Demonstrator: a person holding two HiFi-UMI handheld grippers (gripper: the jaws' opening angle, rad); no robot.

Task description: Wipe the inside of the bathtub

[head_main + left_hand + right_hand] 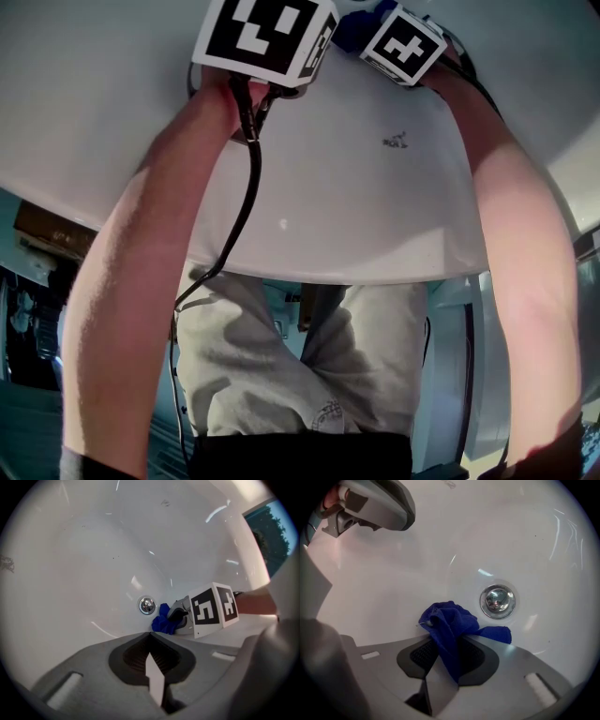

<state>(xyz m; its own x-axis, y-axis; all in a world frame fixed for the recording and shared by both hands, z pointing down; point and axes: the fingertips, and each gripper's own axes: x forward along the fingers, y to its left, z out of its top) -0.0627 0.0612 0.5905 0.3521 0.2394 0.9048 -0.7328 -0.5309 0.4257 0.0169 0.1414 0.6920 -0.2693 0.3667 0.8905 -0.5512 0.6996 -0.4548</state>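
The person leans over the white bathtub [93, 550], both arms reaching down into it. The right hand-held gripper [443, 644] pinches a bunched blue cloth [450, 623], which bulges out just ahead of its jaws and rests against the tub floor. The chrome drain [498, 600] sits just beyond the cloth, slightly to that gripper's right. The left hand-held gripper [151, 637] has its jaws pressed together with nothing between them, and it hangs off to the right one's left, clear of the cloth.

From the head camera both sets of jaws are hidden under the marker cubes [267, 33], and only a sliver of blue shows between them. A black cable [248, 169] trails down from the left gripper. A small dark smudge [396, 141] on the tub is too faint to identify.
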